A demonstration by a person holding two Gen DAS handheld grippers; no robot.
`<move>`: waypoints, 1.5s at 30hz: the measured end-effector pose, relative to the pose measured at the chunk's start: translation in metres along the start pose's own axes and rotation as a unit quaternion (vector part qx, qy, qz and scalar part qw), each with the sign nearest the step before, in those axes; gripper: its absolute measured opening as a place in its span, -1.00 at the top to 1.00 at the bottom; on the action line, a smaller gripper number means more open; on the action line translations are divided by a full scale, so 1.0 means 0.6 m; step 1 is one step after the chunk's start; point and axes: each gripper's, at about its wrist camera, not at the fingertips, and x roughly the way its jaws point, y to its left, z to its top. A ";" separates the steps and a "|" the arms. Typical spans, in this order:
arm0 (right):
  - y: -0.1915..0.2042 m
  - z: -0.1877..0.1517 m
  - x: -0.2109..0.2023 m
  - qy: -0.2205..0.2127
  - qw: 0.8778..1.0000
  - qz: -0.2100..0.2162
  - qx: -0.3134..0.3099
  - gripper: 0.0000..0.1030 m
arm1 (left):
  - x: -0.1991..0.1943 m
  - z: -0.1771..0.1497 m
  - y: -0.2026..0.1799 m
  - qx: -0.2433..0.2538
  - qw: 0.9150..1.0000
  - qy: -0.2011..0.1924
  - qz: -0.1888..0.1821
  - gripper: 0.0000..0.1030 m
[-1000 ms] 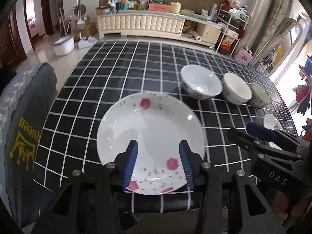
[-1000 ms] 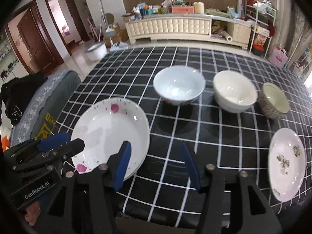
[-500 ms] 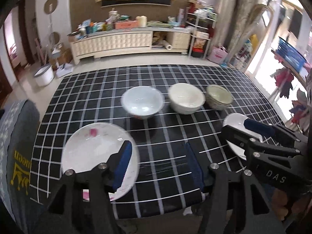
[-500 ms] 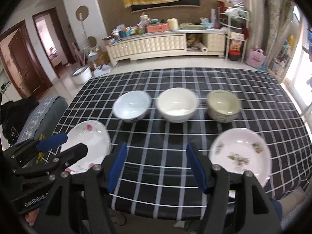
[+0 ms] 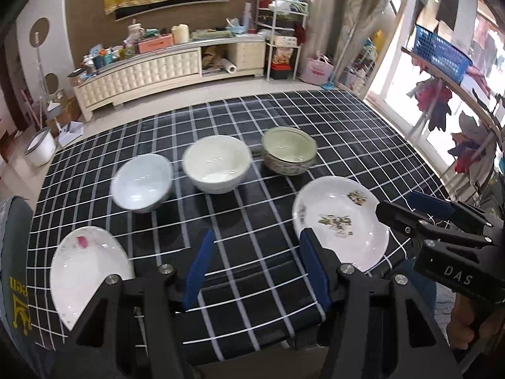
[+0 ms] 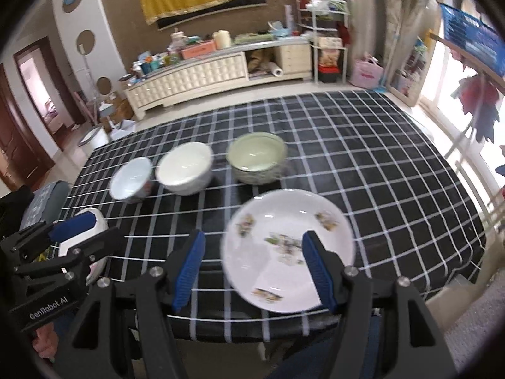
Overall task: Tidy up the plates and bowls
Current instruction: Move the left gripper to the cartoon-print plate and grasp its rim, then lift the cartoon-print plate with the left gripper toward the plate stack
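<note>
1. Above the near edge of the desk (image 5: 347, 120), the left claw (image 5: 257, 268) hangs with its blue-padded fingers spread wide — nothing between them but checked cloth.
2. Off to its right, the right claw (image 6: 252, 268) is likewise released; its fingers frame the near-left part of the floral plate (image 6: 287, 249) without closing on it, and whether they touch it I cannot tell.
3. At the desk's near left corner lies the pink-spotted plate (image 5: 88, 268), partly hidden by the left claw's frame.
4. Behind the plates, three bowls stand in a row, each upright: a pale blue bowl (image 5: 142, 183) on the left, a white bowl (image 5: 216, 169) just beside it, and a green-lined patterned bowl (image 5: 288, 150) on the right — near one another, apart from both plates.
</note>
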 end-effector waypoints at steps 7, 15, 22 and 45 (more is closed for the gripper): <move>-0.081 -0.002 0.022 0.022 0.999 -0.019 0.021 -0.33 | 0.054 0.014 -0.053 0.013 1.000 0.019 -0.002 -0.40; -0.141 -0.005 0.082 0.068 0.997 -0.034 0.035 -0.33 | 0.132 0.020 -0.074 0.000 0.998 0.069 -0.007 -0.40; -0.171 -0.017 0.138 0.104 0.993 -0.036 0.042 -0.33 | 0.198 0.014 -0.075 -0.012 0.993 0.115 0.001 -0.40; -0.189 -0.037 0.205 0.131 0.991 -0.016 0.029 0.42 | 0.301 -0.015 -0.105 -0.026 0.982 0.185 -0.030 0.59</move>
